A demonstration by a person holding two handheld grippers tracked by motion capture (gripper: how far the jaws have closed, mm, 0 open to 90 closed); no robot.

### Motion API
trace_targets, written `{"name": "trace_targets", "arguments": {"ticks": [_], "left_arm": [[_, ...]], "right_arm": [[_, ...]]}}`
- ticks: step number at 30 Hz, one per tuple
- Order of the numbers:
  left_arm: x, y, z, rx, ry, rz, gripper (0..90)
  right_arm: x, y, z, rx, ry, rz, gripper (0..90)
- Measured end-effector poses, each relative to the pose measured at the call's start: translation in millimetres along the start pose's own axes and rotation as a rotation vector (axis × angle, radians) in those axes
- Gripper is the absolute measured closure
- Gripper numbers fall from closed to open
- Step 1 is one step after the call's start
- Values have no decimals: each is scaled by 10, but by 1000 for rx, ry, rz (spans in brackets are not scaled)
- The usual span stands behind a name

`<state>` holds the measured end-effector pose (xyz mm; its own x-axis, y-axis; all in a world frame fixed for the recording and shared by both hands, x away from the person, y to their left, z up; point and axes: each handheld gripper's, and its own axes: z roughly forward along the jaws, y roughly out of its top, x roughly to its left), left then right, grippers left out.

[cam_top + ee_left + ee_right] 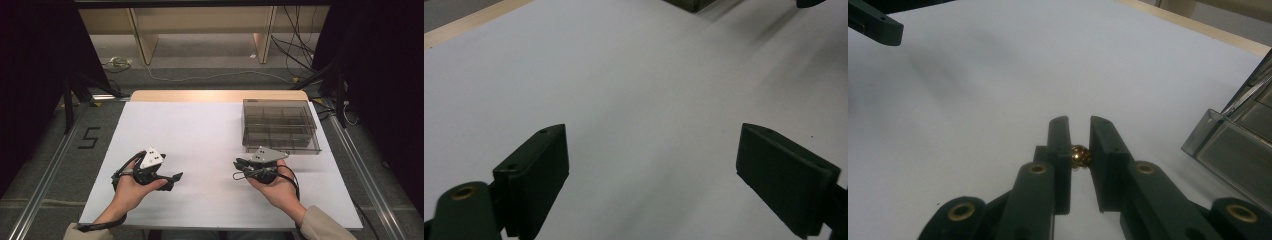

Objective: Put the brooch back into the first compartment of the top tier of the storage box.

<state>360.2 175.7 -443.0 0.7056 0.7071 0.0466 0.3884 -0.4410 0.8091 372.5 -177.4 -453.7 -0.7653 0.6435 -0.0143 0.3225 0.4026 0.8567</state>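
A small gold bead (pixel 1080 156) sits pinched between the two black jaws of my right gripper (pixel 1079 125), low over the white sheet (pixel 200 130). In the high view the right gripper (pixel 240 168) points left, just in front of a smoky clear compartment box (pixel 280 125). My left gripper (pixel 172 179) rests at the front left and points right. Its jaws stand wide apart in the left gripper view, with only bare white sheet (pixel 624 75) between them; the left gripper (pixel 651 150) holds nothing.
The compartment box (pixel 1233 145) has several dividers and lies at the right rear of the table. A wooden table edge (pixel 215 95) runs along the back. Cables lie on the floor (pixel 210 75) beyond it, and dark stands flank both sides.
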Motion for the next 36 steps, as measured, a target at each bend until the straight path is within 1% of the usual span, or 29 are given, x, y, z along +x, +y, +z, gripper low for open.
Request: {"name": "trace_targets", "arguments": {"ticks": [11,36], "left_arm": [[1,0,-1,-1,1,0,138],[0,2,0,-4,0,-7,140]], "right_arm": [[-19,10,-30,-14,-3,7,809],[-49,15,-52,-21,-11,8,809]]}}
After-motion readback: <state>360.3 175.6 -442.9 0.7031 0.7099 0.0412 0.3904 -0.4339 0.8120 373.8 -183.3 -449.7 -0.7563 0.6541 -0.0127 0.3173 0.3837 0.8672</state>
